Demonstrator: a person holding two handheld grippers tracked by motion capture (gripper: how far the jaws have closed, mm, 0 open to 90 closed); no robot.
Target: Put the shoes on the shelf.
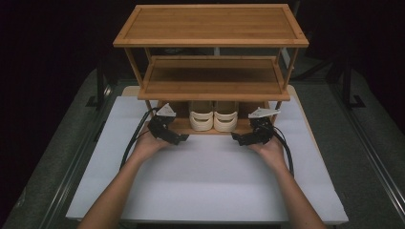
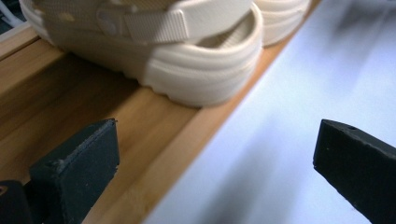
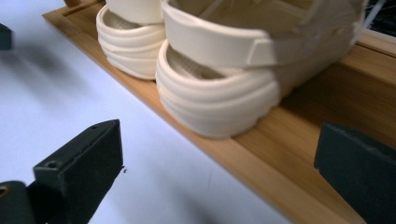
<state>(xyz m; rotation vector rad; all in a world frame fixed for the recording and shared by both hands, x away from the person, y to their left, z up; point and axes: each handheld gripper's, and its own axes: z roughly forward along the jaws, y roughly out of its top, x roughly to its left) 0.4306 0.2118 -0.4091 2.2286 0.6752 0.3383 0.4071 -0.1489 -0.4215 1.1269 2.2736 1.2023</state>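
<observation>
No readable text, label, brand or number stands on the cream sandals (image 1: 213, 116) or the wooden rack (image 1: 210, 25).

A white table top (image 1: 210, 186) fills the lower middle of the high view, laid over a pale wooden board whose corners peek out at the back. Around it the floor (image 1: 367, 157) is grey and dull — carpet-like, though the texture is hard to tell. Dark metal rails (image 1: 377, 148) run along both sides of the table, and black stand feet (image 1: 356, 101) rest on the floor near the far corners. Beyond that the room falls into near-black; the light lands from above — brightest on the white surface.
</observation>
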